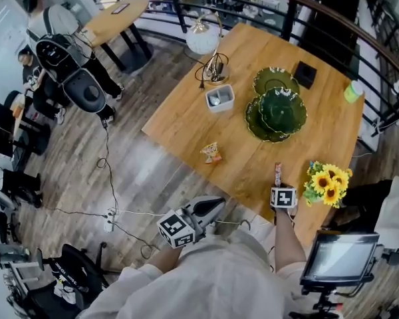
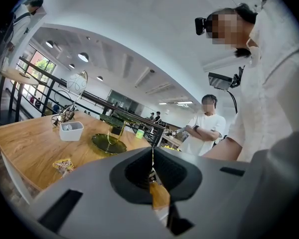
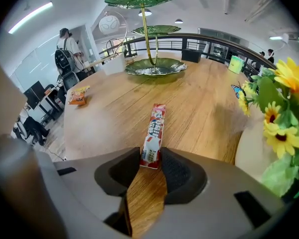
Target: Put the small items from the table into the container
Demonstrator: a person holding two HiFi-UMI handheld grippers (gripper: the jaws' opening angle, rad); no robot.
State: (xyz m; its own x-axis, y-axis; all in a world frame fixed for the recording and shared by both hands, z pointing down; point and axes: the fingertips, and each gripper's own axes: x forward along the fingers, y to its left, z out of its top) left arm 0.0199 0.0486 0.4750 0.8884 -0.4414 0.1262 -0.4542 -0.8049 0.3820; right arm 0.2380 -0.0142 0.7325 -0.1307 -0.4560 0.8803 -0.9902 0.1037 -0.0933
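Note:
A red-and-white candy stick lies flat on the wooden table near its front edge. My right gripper points steeply down at it, open, with the stick's near end between the pads. An orange snack packet lies further left on the table. The white square container stands beyond it with something grey inside. My left gripper hangs off the table's near edge, about level, shut and holding nothing.
A green tiered dish stand fills the table's middle. Sunflowers stand just right of my right gripper. A globe lamp, a black box and a green cup sit at the far side. A person stands nearby.

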